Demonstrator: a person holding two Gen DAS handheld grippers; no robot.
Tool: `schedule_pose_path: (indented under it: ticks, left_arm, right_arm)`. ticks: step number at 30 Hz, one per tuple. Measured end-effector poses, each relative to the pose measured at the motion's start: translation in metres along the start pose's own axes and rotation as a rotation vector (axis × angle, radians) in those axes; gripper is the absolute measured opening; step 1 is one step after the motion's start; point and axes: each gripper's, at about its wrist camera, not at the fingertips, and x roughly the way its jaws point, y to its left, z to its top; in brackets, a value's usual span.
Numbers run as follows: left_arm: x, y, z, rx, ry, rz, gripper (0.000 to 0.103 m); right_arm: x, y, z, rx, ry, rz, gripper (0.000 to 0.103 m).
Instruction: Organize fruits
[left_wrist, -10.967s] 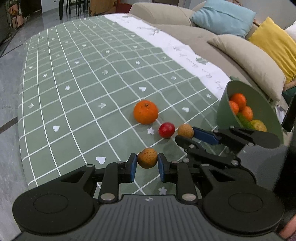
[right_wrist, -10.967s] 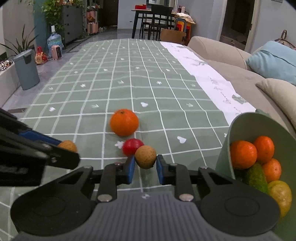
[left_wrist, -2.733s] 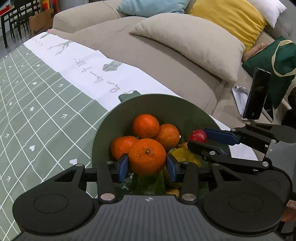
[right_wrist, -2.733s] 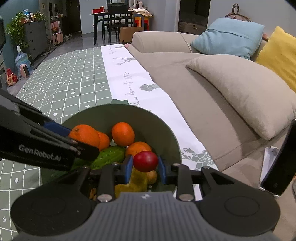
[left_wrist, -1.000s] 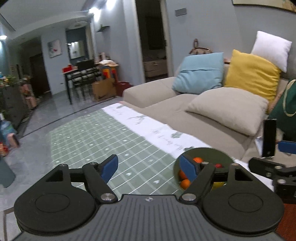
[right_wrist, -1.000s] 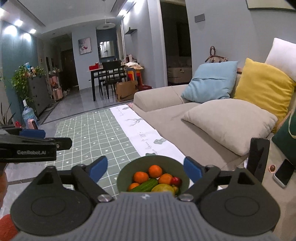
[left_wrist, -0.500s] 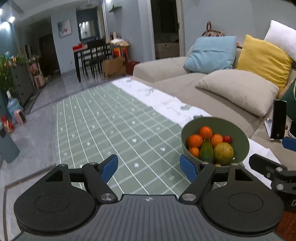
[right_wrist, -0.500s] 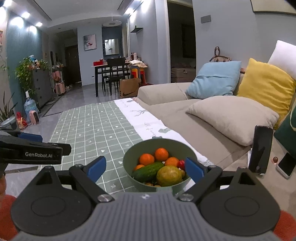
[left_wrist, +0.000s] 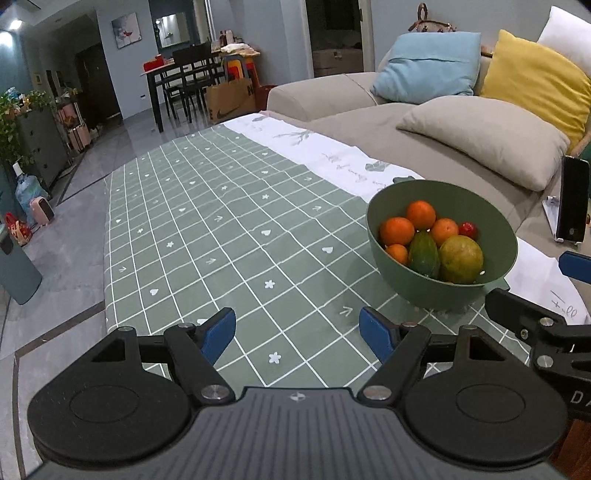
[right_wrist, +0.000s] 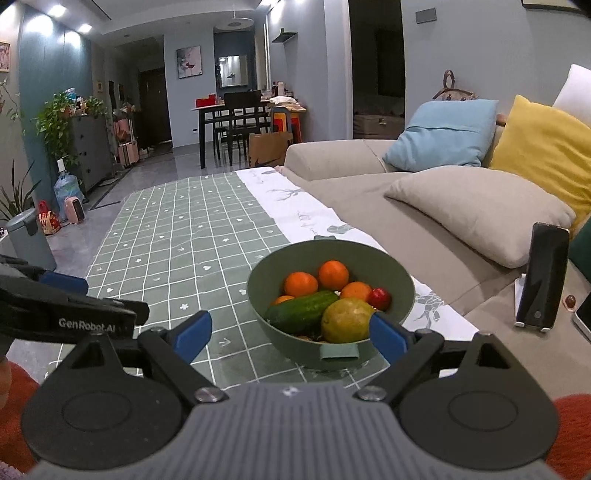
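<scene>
**Left wrist view: filled fruit bowl on a checked tablecloth, both grippers spread and empty**

Left wrist view. The left gripper (left_wrist: 297, 332) has its blue-padded black fingers spread wide, with nothing between them but cloth. Beyond them lies the tablecloth (left_wrist: 207, 236), a matt sage-green fabric ruled in a white grid and dotted with small white hearts, flowers and arrows; a white printed band runs along its sofa-side edge. To the right stands the bowl (left_wrist: 498, 236), a smooth, round, deep green vessel, upright on the cloth near that band. Heaped inside it are four round oranges (left_wrist: 397, 231), a dark green cucumber (left_wrist: 423, 254), a large rounded yellow-green fruit (left_wrist: 461, 258) and a small glossy red fruit (left_wrist: 468, 230) against the far wall. Part of the right gripper enters at the right edge.

Right wrist view. The right gripper (right_wrist: 290, 334) is likewise spread wide and holds nothing; the bowl sits just beyond its fingers, showing a small flat tab on the near wall. The cucumber lies lengthwise across the front of the heap, touching the yellow-green fruit. Behind the table, a beige upholstered sofa (right_wrist: 424, 236) carries soft beige, blue and yellow cushions. A dark, flat phone (right_wrist: 543, 275) stands upright in a stand on the seat.
</scene>
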Motion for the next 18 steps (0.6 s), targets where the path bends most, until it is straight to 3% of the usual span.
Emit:
schedule_pose_path:
  ticks: [18]
  left_arm:
    - [0.0019, -0.0021, 0.001, 0.004, 0.011, 0.0, 0.089]
  right_arm:
    - [-0.0018, 0.0032, -0.0034, -0.008, -0.004, 0.0, 0.089]
